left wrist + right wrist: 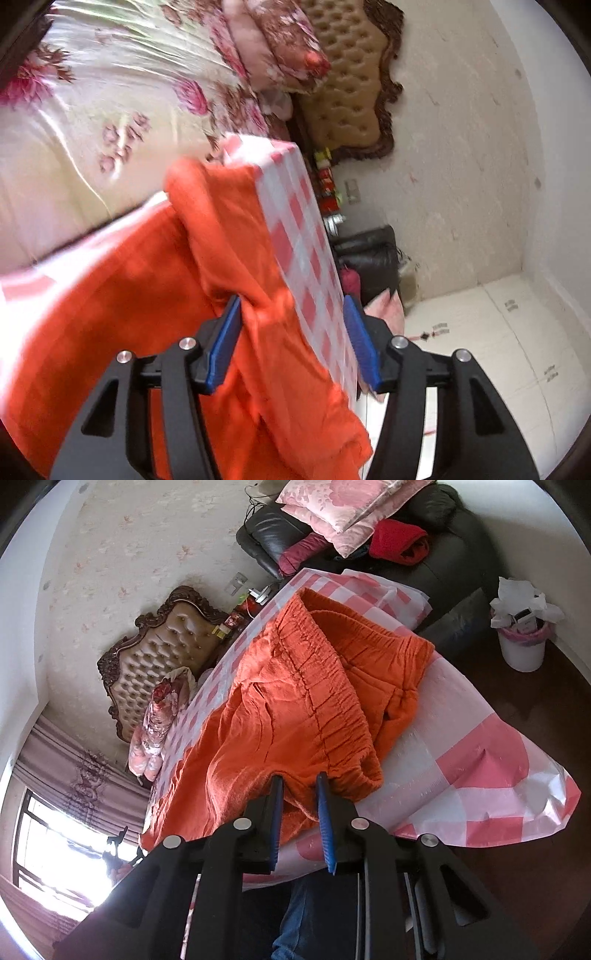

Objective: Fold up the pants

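Observation:
Orange pants [295, 701] lie bunched on a pink-and-white checked tablecloth [461, 760], elastic waistband up. In the right wrist view my right gripper [300, 780] has its blue pads narrowly apart, closed on a fold of the pants near the waistband's near end. In the left wrist view the pants [129, 314] drape over the cloth's edge [306, 258]. My left gripper [291, 306] is open wide, its jaws either side of the pants' fabric and the table edge, not pinching.
A floral bed [92, 129] with a tufted headboard [166, 646] stands beside the table. A black sofa [443, 554] with pillows and red clothes is behind. A white bin [522, 642] stands on the dark floor at right. A bright window [66, 842] is at lower left.

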`<state>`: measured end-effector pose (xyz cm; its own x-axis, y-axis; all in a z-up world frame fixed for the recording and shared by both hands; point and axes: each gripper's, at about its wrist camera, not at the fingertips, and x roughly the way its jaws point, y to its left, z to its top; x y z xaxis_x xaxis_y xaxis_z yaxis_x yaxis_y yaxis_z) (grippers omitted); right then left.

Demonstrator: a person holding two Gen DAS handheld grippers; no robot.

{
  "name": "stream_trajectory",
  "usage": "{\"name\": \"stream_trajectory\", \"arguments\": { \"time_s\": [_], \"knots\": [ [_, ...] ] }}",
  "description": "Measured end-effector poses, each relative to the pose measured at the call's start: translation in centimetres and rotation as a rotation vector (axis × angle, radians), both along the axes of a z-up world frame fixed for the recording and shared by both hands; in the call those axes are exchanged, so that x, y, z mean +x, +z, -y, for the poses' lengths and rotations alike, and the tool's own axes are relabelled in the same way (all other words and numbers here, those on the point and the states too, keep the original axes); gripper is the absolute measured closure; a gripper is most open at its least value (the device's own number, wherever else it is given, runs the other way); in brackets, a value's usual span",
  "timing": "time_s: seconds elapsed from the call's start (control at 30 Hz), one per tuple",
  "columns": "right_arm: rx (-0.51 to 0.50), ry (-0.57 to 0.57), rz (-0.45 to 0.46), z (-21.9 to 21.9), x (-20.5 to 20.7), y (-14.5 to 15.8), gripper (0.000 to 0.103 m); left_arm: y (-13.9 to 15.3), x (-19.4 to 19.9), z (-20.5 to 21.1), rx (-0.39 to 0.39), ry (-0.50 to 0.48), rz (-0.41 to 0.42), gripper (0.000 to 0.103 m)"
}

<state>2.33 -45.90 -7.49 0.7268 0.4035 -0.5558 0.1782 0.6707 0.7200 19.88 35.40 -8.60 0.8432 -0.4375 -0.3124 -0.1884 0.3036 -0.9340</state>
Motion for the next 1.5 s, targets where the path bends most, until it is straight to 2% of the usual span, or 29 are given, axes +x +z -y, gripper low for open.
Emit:
{"name": "stream_trajectory", "arguments": {
  "time_s": [0.07,0.3,0.37,0.4,0.43,0.47,0.5,0.53,0.57,0.6,0.63,0.67,0.7,0.73,0.8,0.87,0.93,1.03,1.07,1.2,1.27,1.3,1.33,1.43,1.47,1.5],
  "knots": [
    [0.003,-0.002,-0.003,0.0,0.0,0.0,0.081,-0.7,-0.1,-1.3,-0.04,0.021,-0.006,0.048],
    [-0.005,-0.006,-0.007,0.0,0.0,0.2,0.081,0.6,0.6,-1.3,0.014,-0.011,0.011,0.045],
    [-0.004,-0.008,-0.01,0.0,0.0,0.2,0.081,2.5,0.3,-0.7,0.11,0.013,-0.006,0.042],
    [-0.003,-0.007,-0.009,0.0,0.0,0.2,0.081,5.1,0.2,0.3,0.264,0.015,0.044,0.038],
    [-0.004,-0.007,-0.01,-0.1,0.1,0.1,0.081,6.7,0.5,1.5,0.4,0.003,0.07,0.028],
    [-0.005,-0.008,-0.014,-0.1,0.2,0.0,0.081,7.8,1.8,3.3,0.529,-0.052,0.031,0.025],
    [-0.006,-0.008,-0.015,-0.1,0.3,0.0,0.081,7.4,3.1,4.2,0.512,-0.137,-0.012,0.025],
    [-0.01,-0.008,-0.014,-0.2,0.4,0.1,0.081,6.3,5.2,5.6,0.438,-0.306,-0.055,0.028],
    [-0.017,-0.008,-0.014,-0.3,0.3,0.2,0.081,6.0,5.9,6.2,0.416,-0.372,-0.055,0.048],
    [-0.022,-0.008,-0.013,-0.3,0.2,0.3,0.081,6.5,5.7,6.2,0.463,-0.342,-0.043,0.051],
    [-0.031,-0.005,-0.01,-0.4,0.1,0.4,0.081,7.4,4.6,5.1,0.501,-0.255,-0.02,0.047],
    [-0.035,-0.003,-0.008,-0.4,0.0,0.4,0.08,7.8,3.4,3.6,0.487,-0.184,0.001,0.035],
    [-0.037,-0.001,-0.01,-0.4,-0.1,0.4,0.08,7.7,2.3,2.2,0.462,-0.129,0.004,0.031],
    [-0.035,0.001,-0.015,-0.3,-0.2,0.3,0.08,7.5,1.1,0.8,0.454,-0.085,-0.016,0.03],
    [-0.036,0.007,-0.021,-0.3,-0.1,0.2,0.08,7.0,-0.6,-1.6,0.491,-0.031,-0.074,0.03],
    [-0.042,0.009,-0.024,-0.3,0.0,0.4,0.08,5.6,-1.6,-4.0,0.505,-0.008,-0.151,0.037],
    [-0.042,0.006,-0.027,-0.5,-0.1,0.5,0.08,3.6,-2.4,-6.6,0.452,0.011,-0.222,0.046],
    [-0.034,-0.003,-0.029,-0.5,-0.1,0.6,0.08,0.9,-2.0,-8.2,0.381,-0.058,-0.266,0.046],
    [-0.029,-0.004,-0.028,-0.5,-0.2,0.7,0.08,-0.7,-1.6,-8.9,0.29,-0.088,-0.278,0.046],
    [-0.031,-0.005,-0.035,-0.4,-0.4,0.9,0.076,-5.2,-1.1,-10.3,0.025,-0.138,-0.266,0.049],
    [-0.033,-0.004,-0.035,-0.4,-0.5,1.2,0.074,-6.5,-1.4,-10.0,-0.069,-0.151,-0.236,0.062],
    [-0.035,-0.003,-0.035,-0.4,-0.6,1.3,0.073,-6.7,-1.5,-9.8,-0.088,-0.158,-0.218,0.068],
    [-0.036,-0.004,-0.038,-0.4,-0.6,1.2,0.073,-6.7,-1.7,-9.5,-0.102,-0.161,-0.204,0.079],
    [-0.042,-0.005,-0.047,-0.5,-0.6,1.5,0.069,-5.4,-2.3,-9.6,-0.108,-0.141,-0.147,0.085],
    [-0.035,-0.002,-0.041,-0.6,-0.7,1.6,0.056,-4.7,-2.4,-9.8,-0.101,-0.132,-0.134,0.089],
    [-0.032,-0.003,-0.034,-0.7,-0.7,1.8,0.027,-3.8,-2.6,-9.9,-0.096,-0.127,-0.113,0.092]
  ]
}}
